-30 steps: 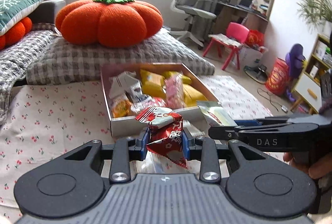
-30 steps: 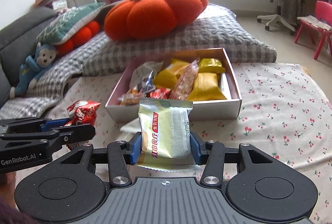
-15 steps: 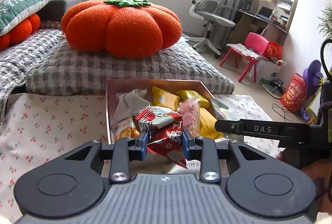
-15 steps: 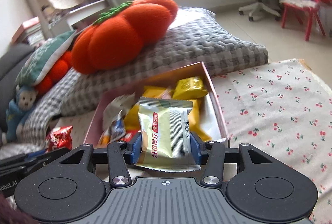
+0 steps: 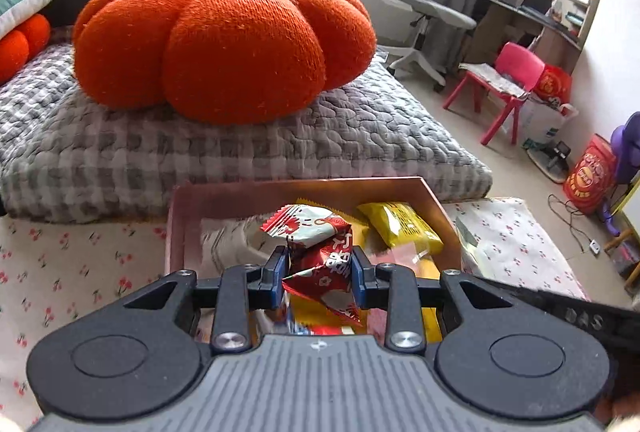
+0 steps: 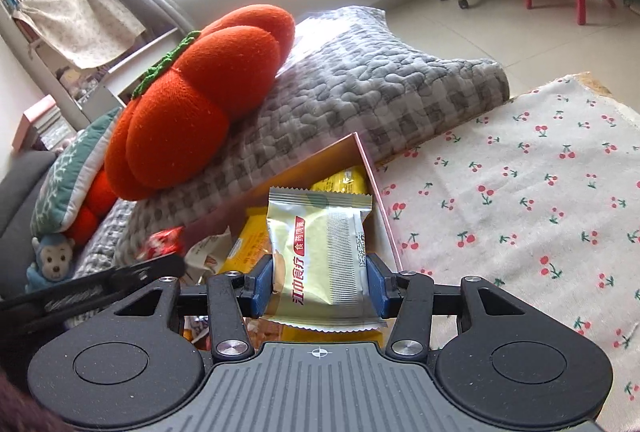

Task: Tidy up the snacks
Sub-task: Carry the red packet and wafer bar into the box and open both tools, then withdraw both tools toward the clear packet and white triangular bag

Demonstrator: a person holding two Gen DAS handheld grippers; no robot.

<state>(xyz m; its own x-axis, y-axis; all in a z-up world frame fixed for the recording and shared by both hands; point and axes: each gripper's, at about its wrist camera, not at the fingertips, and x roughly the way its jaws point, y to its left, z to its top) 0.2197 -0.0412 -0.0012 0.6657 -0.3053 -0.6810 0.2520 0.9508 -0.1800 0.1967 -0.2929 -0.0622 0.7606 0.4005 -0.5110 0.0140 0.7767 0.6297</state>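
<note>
My left gripper [image 5: 319,275] is shut on a red and white snack packet [image 5: 320,256] and holds it above the pink snack box [image 5: 248,191]. The box holds several packets, among them a yellow one [image 5: 400,224]. My right gripper [image 6: 320,282] is shut on a pale green snack packet [image 6: 320,248] and holds it over the right end of the same box [image 6: 374,171]. The left gripper's arm [image 6: 80,288] and its red packet [image 6: 162,240] show at the left of the right wrist view. The right gripper's arm [image 5: 580,316] shows at the right of the left wrist view.
The box sits on a cherry-print cloth [image 6: 520,191]. Behind it lie a grey checked cushion [image 5: 200,147] and a big orange pumpkin pillow [image 5: 224,39]. An office chair [image 5: 424,3] and a red child's chair [image 5: 508,79] stand on the floor at the right.
Both grippers have moved forward from in front of the box to above it, each still holding its packet. The right gripper has tilted to the left.
</note>
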